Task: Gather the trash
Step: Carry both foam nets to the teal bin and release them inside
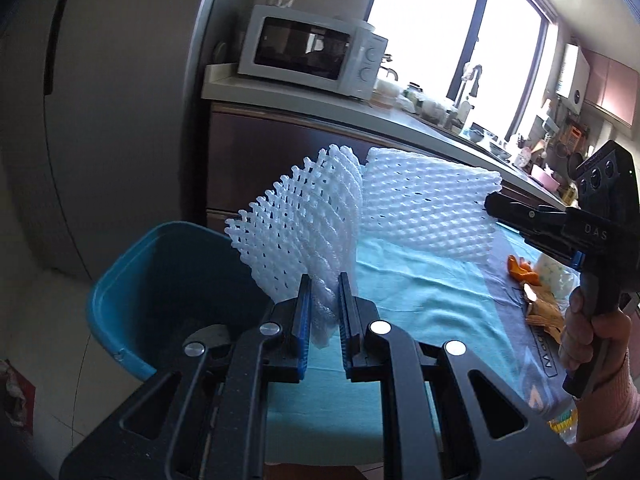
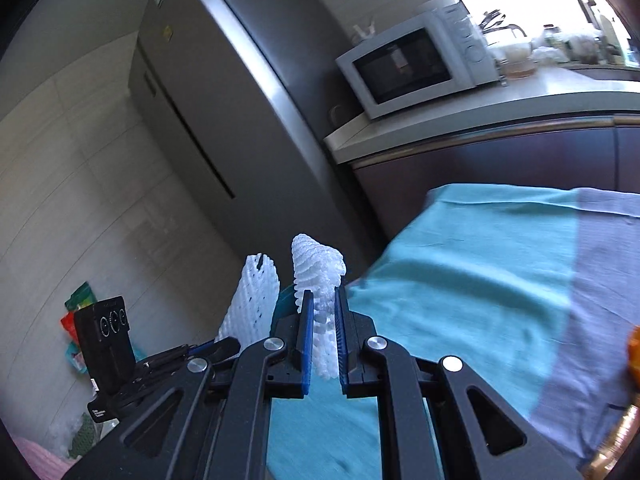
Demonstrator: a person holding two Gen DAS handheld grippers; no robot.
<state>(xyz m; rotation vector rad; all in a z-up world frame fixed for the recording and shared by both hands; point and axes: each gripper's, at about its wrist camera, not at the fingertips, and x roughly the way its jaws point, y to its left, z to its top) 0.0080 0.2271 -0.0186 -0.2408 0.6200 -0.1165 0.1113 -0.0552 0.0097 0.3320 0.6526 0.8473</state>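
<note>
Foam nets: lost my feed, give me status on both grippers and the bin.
Left gripper shut on one foam net. Right gripper shut on second foam net. Blue bin beside table edge, open. Nothing blocking.

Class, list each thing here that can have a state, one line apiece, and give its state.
Left gripper: shut on a foam net.
Right gripper: shut on a second foam net.
Blue bin: open, no lid.
Microwave: door closed.
Teal cloth: spread, wrinkled.
</note>
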